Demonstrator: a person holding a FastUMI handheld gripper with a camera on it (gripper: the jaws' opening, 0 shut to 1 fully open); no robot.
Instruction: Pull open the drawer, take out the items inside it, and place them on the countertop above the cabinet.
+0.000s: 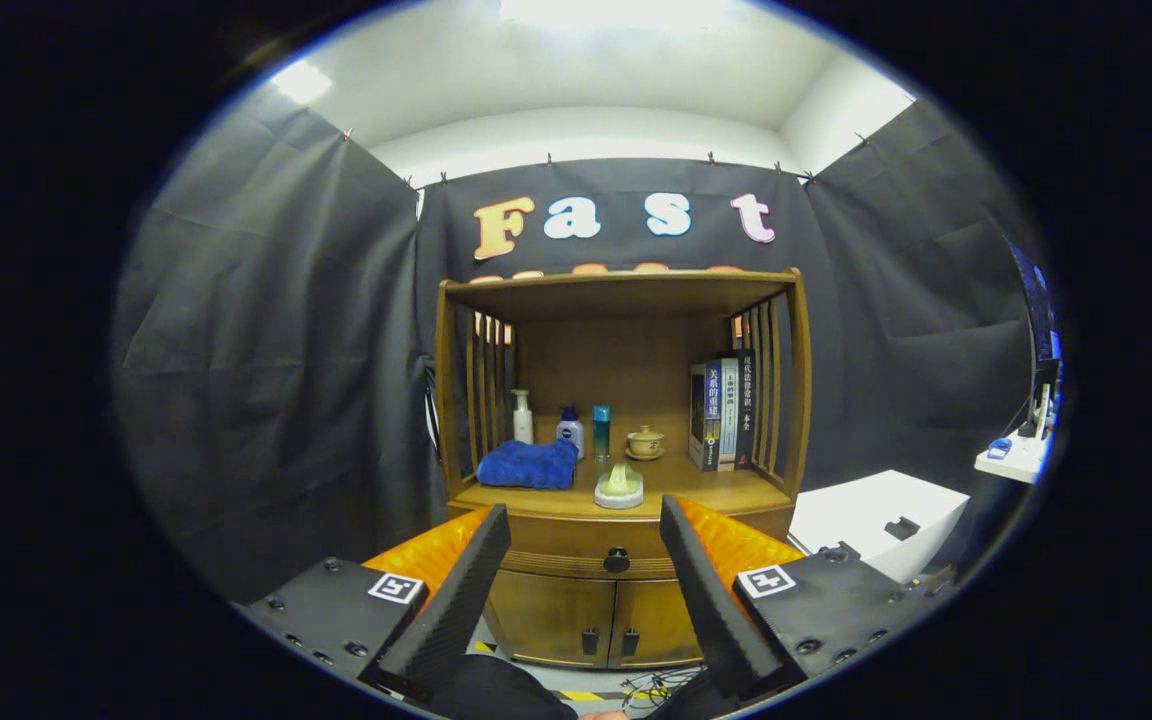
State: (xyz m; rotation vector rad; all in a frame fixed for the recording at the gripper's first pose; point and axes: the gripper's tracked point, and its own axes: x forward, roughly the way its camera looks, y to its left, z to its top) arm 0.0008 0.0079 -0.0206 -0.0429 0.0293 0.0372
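A wooden cabinet (pixel 626 420) stands against the booth wall, well ahead of my gripper (pixel 586 515). Its drawer (pixel 576 550) is shut, with a dark round knob (pixel 617 560) showing between my fingers at a distance. On the countertop (pixel 716 490) above the drawer lie a blue folded towel (pixel 528 465), a white pump bottle (pixel 522 417), a blue-capped bottle (pixel 569 431), a teal tube (pixel 601 430), a lidded tea bowl (pixel 645 442), a pale round item (pixel 619 487) at the front edge, and upright books (pixel 723 412). My fingers are spread wide with nothing between them.
Two lower cabinet doors (pixel 591 620) with small dark handles sit under the drawer. A white box (pixel 881 520) stands to the cabinet's right, and a white desk corner (pixel 1011 460) lies further right. Cables and striped tape lie on the floor (pixel 636 690).
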